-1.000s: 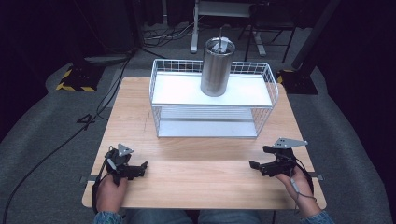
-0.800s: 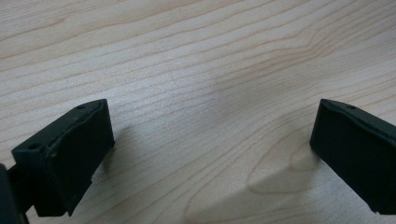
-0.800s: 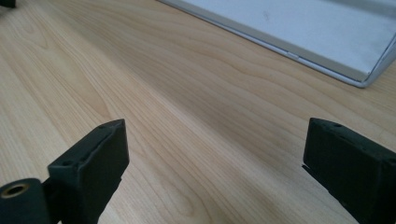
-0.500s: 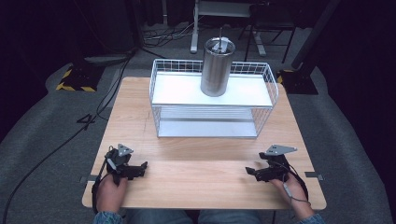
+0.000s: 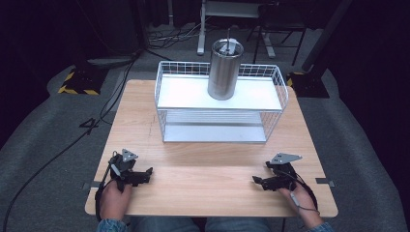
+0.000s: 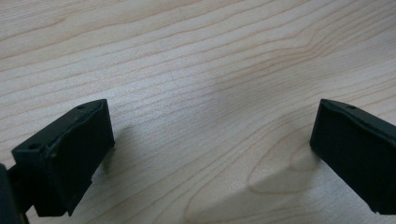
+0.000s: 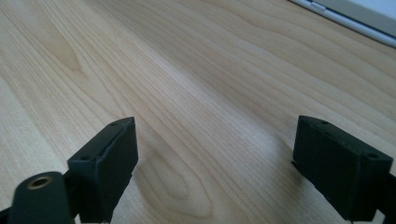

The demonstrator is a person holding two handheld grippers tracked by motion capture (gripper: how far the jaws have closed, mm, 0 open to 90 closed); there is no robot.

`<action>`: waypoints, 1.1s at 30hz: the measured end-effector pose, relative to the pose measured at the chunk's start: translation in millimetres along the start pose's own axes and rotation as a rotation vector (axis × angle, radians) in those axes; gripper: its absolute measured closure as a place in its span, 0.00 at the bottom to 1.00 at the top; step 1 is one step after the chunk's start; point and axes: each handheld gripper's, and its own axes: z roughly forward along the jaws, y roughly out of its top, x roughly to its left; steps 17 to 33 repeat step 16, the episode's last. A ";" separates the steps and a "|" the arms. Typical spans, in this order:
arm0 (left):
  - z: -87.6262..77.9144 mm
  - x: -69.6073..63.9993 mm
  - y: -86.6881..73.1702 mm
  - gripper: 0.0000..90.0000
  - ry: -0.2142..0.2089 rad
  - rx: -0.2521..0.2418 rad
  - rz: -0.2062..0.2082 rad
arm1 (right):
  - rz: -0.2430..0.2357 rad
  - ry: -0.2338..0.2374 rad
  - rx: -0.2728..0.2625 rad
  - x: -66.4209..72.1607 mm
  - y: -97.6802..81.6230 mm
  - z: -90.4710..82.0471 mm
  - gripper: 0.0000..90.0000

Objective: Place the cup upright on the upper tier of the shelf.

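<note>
A steel tumbler [image 5: 224,70] with a lid and straw stands upright on the top shelf of a white wire rack [image 5: 220,104] at the back of the wooden table [image 5: 208,154]. My left gripper [image 5: 145,174] rests on the table near its front left corner, a hand holding it. Its jaws stand wide apart over bare wood, so my left gripper [image 6: 210,149] is open and holds nothing. My right gripper [image 5: 257,181] lies near the front right, pointing left. In its own view my right gripper [image 7: 215,163] is open too, with only wood grain between the jaws.
The rack's white base edge [image 7: 355,18] shows at the upper right of the right gripper view. Black cables [image 5: 63,150] run over the grey floor left of the table. A yellow-black striped plate [image 5: 77,83] lies at the back left, and metal stands [image 5: 232,19] rise behind the table.
My right gripper has slid toward the table's front edge and a little to the left. The left gripper, the tumbler and the rack have stayed put.
</note>
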 end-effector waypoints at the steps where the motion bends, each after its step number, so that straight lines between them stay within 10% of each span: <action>1: 0.0 0.0 0.0 0.00 -0.001 0.000 0.001 | -0.007 -0.005 -0.003 0.6 -0.3 0.4 0.16; 33: 0.0 0.0 0.0 0.00 0.000 0.000 0.001 | -0.032 -0.041 -0.033 5.8 -2.5 8.8 0.05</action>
